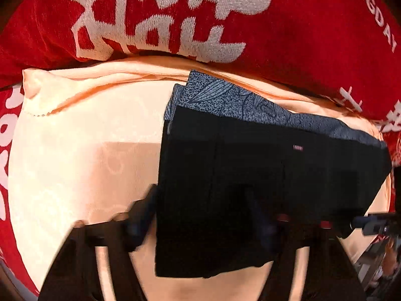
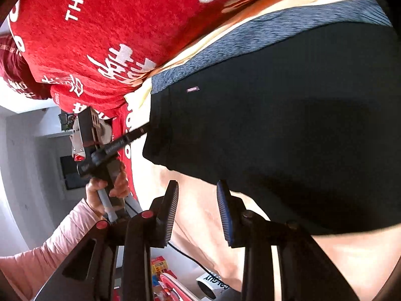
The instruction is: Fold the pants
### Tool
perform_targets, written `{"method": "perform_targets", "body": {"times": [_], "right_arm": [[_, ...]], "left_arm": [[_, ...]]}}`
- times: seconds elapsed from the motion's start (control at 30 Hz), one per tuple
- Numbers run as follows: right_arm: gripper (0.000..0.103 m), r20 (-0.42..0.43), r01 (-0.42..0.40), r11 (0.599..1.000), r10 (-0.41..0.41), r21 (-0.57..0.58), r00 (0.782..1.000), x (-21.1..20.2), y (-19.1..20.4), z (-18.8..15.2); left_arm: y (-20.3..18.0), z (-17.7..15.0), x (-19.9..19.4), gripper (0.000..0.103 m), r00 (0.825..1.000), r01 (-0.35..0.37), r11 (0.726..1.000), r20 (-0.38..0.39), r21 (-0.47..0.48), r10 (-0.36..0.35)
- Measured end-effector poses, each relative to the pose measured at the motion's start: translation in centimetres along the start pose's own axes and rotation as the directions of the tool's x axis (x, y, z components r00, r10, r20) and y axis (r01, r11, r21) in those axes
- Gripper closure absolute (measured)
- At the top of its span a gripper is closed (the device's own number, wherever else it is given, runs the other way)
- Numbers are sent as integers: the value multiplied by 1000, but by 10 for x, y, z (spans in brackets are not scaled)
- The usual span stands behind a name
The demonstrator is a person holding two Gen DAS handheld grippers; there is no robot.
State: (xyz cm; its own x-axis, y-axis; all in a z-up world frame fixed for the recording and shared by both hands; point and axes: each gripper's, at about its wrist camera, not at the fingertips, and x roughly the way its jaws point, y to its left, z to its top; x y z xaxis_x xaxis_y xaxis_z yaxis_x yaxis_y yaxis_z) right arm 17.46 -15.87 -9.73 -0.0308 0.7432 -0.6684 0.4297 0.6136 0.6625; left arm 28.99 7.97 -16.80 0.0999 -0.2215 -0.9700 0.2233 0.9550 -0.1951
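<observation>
Black pants point(image 2: 288, 125) beyond right hand-held gripper point(image 2: 198, 210)

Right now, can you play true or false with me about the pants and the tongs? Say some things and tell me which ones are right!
1. The black pants lie folded on a peach-coloured cloth. True.
2. The right tongs are squeezing the pants. False: their pads stand apart with nothing between them, next to the pants' edge.
3. A grey-blue patterned garment peeks out from under the pants. True.
4. The blanket behind the pants is green. False: it is red with white writing.
5. In the right wrist view, a hand with a pink sleeve holds the left tongs' handle. True.
</observation>
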Motion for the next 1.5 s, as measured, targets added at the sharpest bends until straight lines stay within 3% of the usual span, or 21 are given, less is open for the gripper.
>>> {"method": "perform_targets", "body": {"times": [0.1,0.17,0.27,0.43,0.6,0.63,0.7,0.73,0.9,1.1,1.13,1.2,1.23,1.3,1.37,1.4,1.47,1.5], "right_arm": [[68,-17,-7,1000,7,-9,1000,12,9,6],[68,-39,-6,1000,5,-22,999,24,17,9],[68,-66,-4,999,2,-39,998,39,28,12],[68,-98,-15,998,8,-63,995,58,42,15],[67,-87,36,988,-49,-148,995,70,62,34],[58,-74,63,981,-78,-185,994,70,69,40],[42,-30,139,946,-154,-292,988,73,90,57],[40,-11,169,927,-183,-336,983,75,98,64],[40,16,254,808,-290,-531,957,103,139,103],[40,19,319,698,-401,-641,916,149,158,136],[40,16,322,689,-411,-649,912,155,159,139],[40,10,329,663,-436,-673,900,167,162,143],[40,8,336,644,-455,-687,890,173,161,143],[41,-5,342,623,-485,-704,875,186,159,145],[62,-26,347,627,-506,-697,862,195,154,148],[65,-50,334,647,-500,-686,865,196,152,148],[88,-33,333,634,-492,-698,870,192,156,144],[94,-18,328,629,-478,-705,878,185,161,143]], "left_arm": [[10,-3,-5,54,999,49,999,11,-22,-49],[19,-4,-6,76,998,62,998,-1,-25,-62],[25,-14,-15,87,994,105,994,10,-25,-105],[39,-32,-19,90,998,63,998,-1,-4,-63],[46,-31,-24,90,999,48,996,30,-76,-45],[46,-29,-26,90,998,55,994,37,-91,-52],[46,-28,-30,89,998,47,994,52,-98,-42],[43,-28,-32,89,997,38,995,64,-97,-32],[32,-32,-27,89,996,25,987,94,-158,-10],[36,-52,-24,89,991,0,966,128,-259,34],[36,-55,-24,88,990,-4,965,135,-263,40],[36,-59,-25,62,988,-26,960,139,-278,67],[38,-62,-26,40,985,-40,955,148,-293,87],[41,-67,-29,36,983,-32,950,162,-310,86],[41,-76,-24,36,986,-21,946,149,-324,73],[43,-78,-25,36,987,-19,943,146,-333,72],[44,-83,-28,36,986,-24,940,149,-341,80],[44,-85,-30,36,984,-31,940,153,-339,88]]}}
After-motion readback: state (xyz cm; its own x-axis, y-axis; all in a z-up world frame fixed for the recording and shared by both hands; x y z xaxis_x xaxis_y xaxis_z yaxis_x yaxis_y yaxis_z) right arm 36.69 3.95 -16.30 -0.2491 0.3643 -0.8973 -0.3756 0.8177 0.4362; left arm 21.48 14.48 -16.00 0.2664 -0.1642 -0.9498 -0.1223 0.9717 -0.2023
